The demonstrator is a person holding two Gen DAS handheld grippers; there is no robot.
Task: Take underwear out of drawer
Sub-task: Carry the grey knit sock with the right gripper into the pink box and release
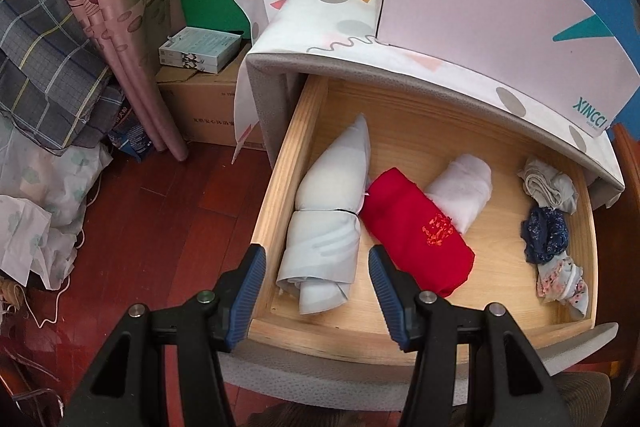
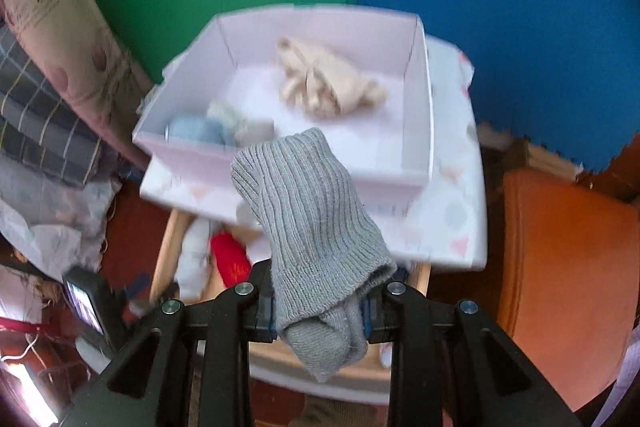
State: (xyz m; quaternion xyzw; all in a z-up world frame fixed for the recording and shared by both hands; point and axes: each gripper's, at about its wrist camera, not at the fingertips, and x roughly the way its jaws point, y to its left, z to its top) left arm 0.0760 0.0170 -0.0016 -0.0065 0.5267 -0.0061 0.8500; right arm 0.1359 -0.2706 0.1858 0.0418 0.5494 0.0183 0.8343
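Note:
The wooden drawer point(image 1: 288, 163) stands pulled open. It holds a pale blue roll point(image 1: 328, 223), a red roll point(image 1: 416, 231), a white roll point(image 1: 464, 191), and at the right a grey bundle point(image 1: 550, 187), a navy bundle point(image 1: 546, 235) and a floral bundle point(image 1: 564, 283). My left gripper point(image 1: 316, 263) is open above the drawer's front left, over the pale blue roll. My right gripper point(image 2: 318, 307) is shut on a grey ribbed knit garment point(image 2: 316, 223), held above the drawer in front of the white box point(image 2: 420, 95). The box holds a beige garment point(image 2: 332, 83) and bluish pieces point(image 2: 200, 131).
The white box point(image 1: 480, 7) sits on the cabinet top with its patterned cloth point(image 1: 320, 11). Cardboard boxes point(image 1: 200, 99), curtains point(image 1: 120, 7) and piled fabric point(image 1: 40, 67) stand left on the red wood floor. An orange seat point(image 2: 568, 267) is at the right.

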